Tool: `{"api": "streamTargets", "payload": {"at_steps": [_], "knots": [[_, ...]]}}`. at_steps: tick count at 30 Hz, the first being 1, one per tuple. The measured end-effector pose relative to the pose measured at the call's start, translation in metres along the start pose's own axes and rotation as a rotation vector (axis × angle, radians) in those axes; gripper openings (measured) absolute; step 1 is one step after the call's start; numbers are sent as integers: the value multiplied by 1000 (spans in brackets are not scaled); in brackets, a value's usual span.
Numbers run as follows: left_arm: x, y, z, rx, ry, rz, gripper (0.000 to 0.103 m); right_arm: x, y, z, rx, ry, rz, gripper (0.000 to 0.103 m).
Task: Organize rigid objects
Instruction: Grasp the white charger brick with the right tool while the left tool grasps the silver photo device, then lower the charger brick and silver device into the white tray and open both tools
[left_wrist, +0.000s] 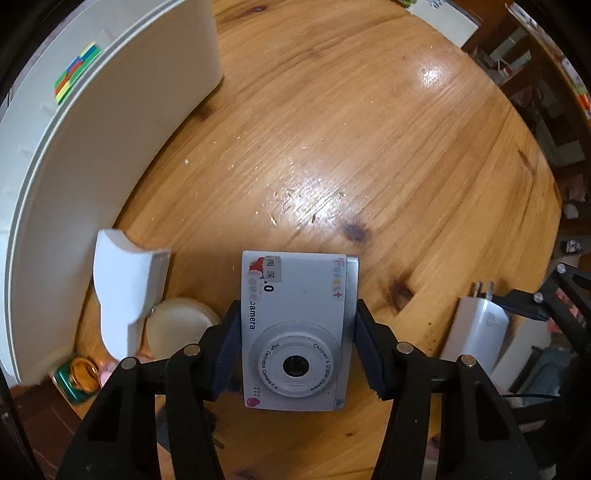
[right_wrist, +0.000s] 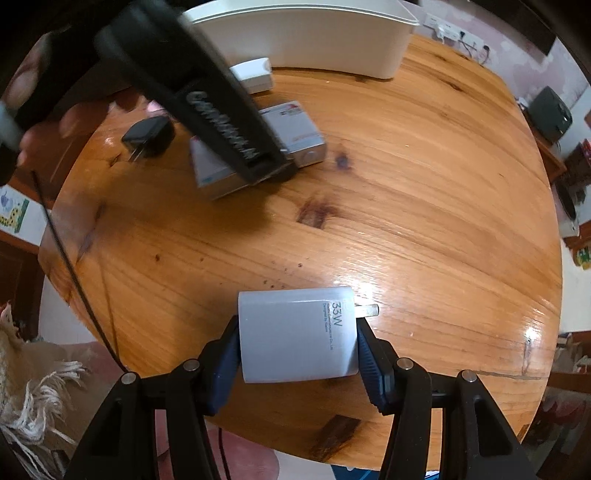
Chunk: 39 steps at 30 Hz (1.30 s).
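Left wrist: left claw (left_wrist: 295, 350) pinches one camera (left_wrist: 297, 328) (right claw (right_wrist: 297, 354) pinches one charger (right_wrist: 297, 334)).

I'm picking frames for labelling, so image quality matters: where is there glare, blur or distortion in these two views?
Left wrist view: glare patches on the table, fisheye bending of the white bin, camera text sharp. Right wrist view: the left gripper crossing close is blurred, glare by the charger, whose "33W" print is readable.
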<state>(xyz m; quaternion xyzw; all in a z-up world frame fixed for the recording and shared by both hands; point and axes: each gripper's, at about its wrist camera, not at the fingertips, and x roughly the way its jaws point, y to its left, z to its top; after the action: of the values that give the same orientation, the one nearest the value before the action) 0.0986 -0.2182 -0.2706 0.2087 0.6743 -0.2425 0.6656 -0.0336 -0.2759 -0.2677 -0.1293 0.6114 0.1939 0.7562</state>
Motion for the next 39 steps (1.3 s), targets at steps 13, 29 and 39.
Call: {"api": "streamTargets", "payload": {"at_steps": [13, 29, 39], "knots": [[-84, 46, -29, -104, -111, -76, 60, -33, -12, 22, 84, -53, 11, 58], [-193, 185, -5, -278, -318, 46, 60, -134, -18, 194, 12, -311, -56, 58], [-140, 285, 35, -537, -292, 1, 60, -79, -2, 320, 42, -236, -55, 58]]}}
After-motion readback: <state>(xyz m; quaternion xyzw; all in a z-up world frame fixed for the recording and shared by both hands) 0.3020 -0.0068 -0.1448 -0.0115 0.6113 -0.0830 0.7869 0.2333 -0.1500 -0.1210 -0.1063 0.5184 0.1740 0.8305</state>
